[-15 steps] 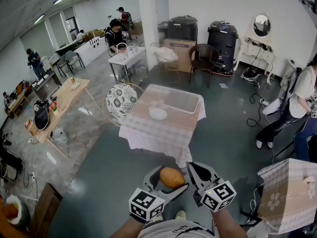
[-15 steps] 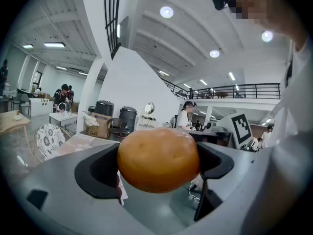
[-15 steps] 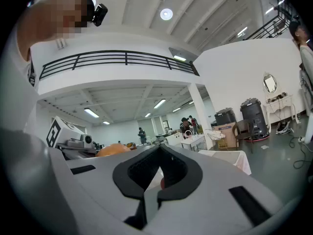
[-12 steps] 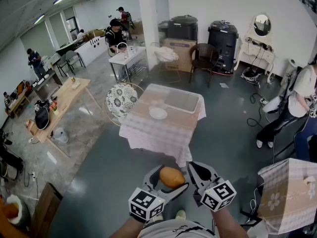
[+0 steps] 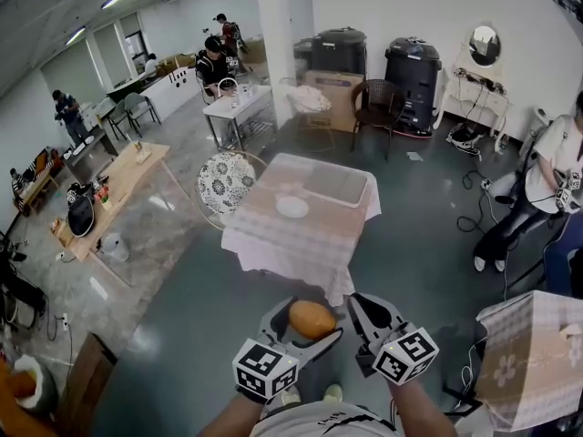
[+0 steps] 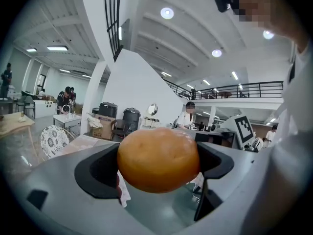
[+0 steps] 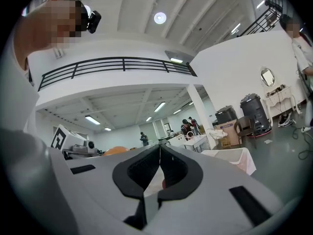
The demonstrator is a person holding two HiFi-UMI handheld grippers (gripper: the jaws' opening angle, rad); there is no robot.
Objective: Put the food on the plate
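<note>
A round golden-brown bun (image 5: 311,319) is clamped between the jaws of my left gripper (image 5: 305,321), held in the air in front of me; in the left gripper view the bun (image 6: 158,158) fills the space between the dark pads. My right gripper (image 5: 364,321) hangs beside it, jaws shut with nothing between them (image 7: 159,173). A white plate (image 5: 291,207) lies on the checked tablecloth of a table (image 5: 273,244) some way ahead, well beyond both grippers.
A clear tray (image 5: 335,186) sits on the table's far side. A patterned round chair (image 5: 223,182) stands left of the table, a second cloth-covered table (image 5: 533,353) at the right. People stand at the right edge and far back left. Grey floor lies between me and the table.
The view has shifted slightly; both grippers and the bun sit a little lower in the head view. The grip on the bun is unchanged.
</note>
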